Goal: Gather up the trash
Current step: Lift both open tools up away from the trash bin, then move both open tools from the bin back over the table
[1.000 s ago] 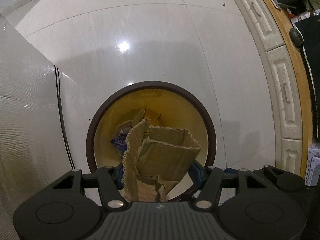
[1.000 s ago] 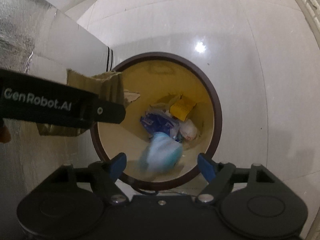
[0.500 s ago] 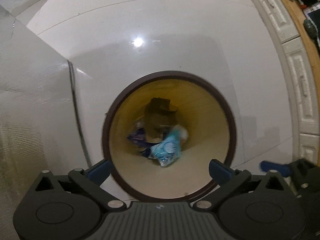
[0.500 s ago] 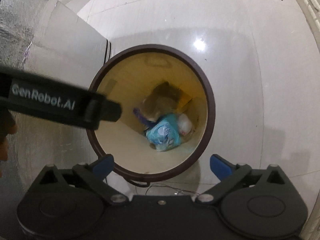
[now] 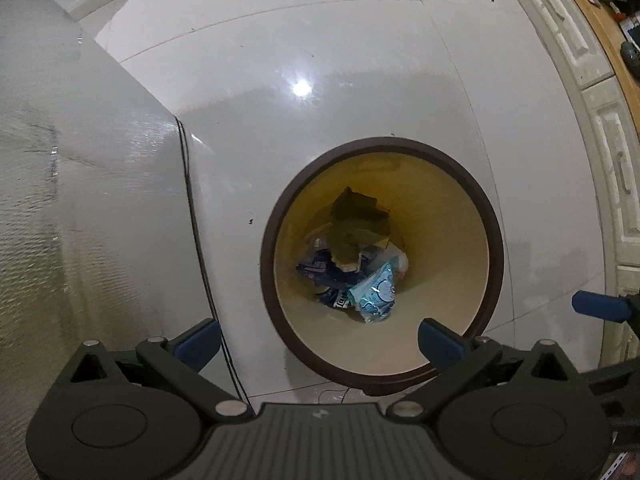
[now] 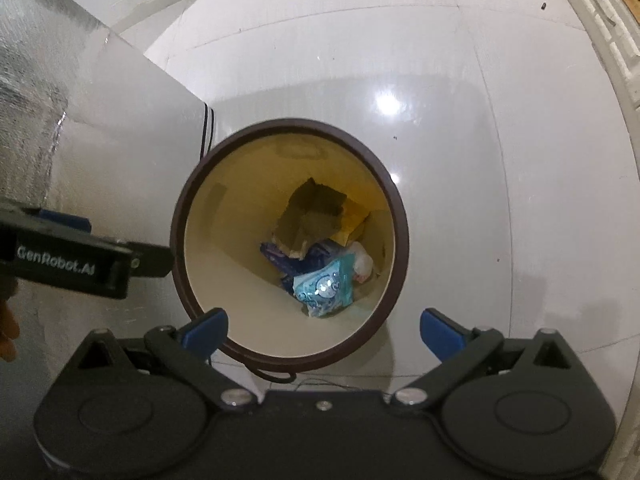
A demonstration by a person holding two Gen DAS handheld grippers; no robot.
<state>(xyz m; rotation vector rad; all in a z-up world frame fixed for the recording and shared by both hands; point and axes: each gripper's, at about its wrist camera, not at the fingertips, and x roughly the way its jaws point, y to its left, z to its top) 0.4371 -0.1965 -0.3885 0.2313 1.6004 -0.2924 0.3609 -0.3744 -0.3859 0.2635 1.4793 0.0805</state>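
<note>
Trash bin (image 5: 382,376): cardboard scrap (image 5: 356,226) and light-blue wrapper (image 5: 376,294) now inside; your left gripper (image 5: 318,338) and right gripper (image 6: 324,330) have just opened wide, empty. Fetch more.

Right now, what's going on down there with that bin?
Left gripper and right gripper both open, empty. Cardboard piece and light blue wrapper lying inside bin. Nothing blocking.

A home kitchen: glossy white floor tiles (image 5: 360,80), panelled cream cabinets (image 5: 612,168), wooden countertop (image 5: 600,20).
</note>
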